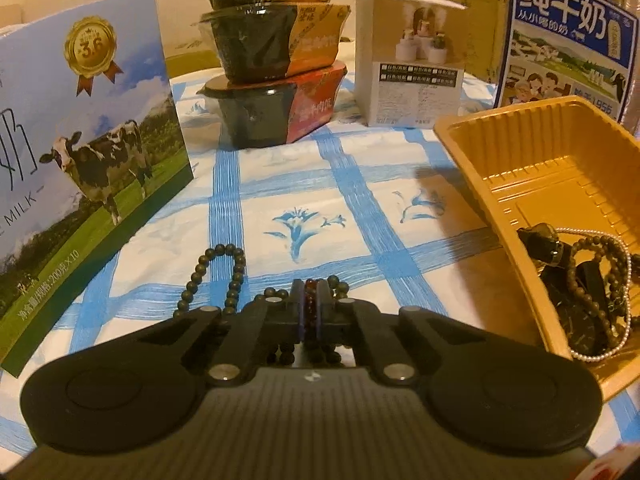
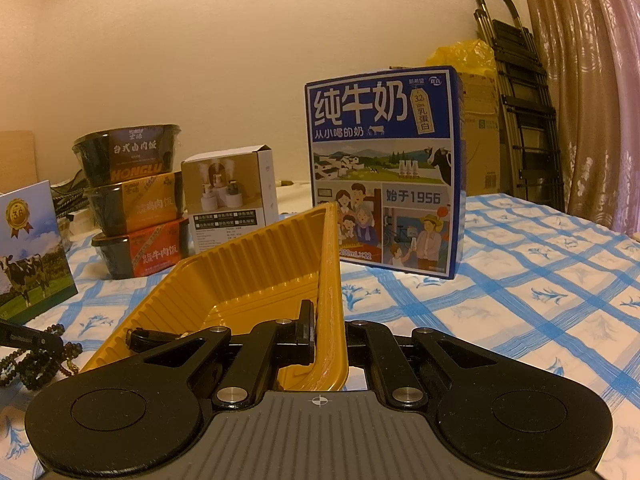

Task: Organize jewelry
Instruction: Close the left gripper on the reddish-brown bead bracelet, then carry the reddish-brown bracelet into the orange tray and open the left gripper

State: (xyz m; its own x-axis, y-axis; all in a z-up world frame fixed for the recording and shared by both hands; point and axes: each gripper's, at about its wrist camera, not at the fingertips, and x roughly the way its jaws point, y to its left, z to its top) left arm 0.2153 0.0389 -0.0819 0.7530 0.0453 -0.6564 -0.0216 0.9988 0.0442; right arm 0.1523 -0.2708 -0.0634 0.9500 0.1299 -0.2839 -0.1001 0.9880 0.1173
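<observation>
on cloth, left claw (image 1: 310,300) pinching red beads (image 1: 309,289)

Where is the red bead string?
In the left wrist view, the red bead string sits pinched in the left gripper, bottom centre, among dark beads.

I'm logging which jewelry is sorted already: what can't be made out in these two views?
- Left wrist: the pile in the yellow plastic tray is cut off by the right edge.
- Left wrist: the dark bead strand runs under the left gripper, shut on a reddish bead bracelet.
- Right wrist: the right gripper hides the tray's contents.
</observation>
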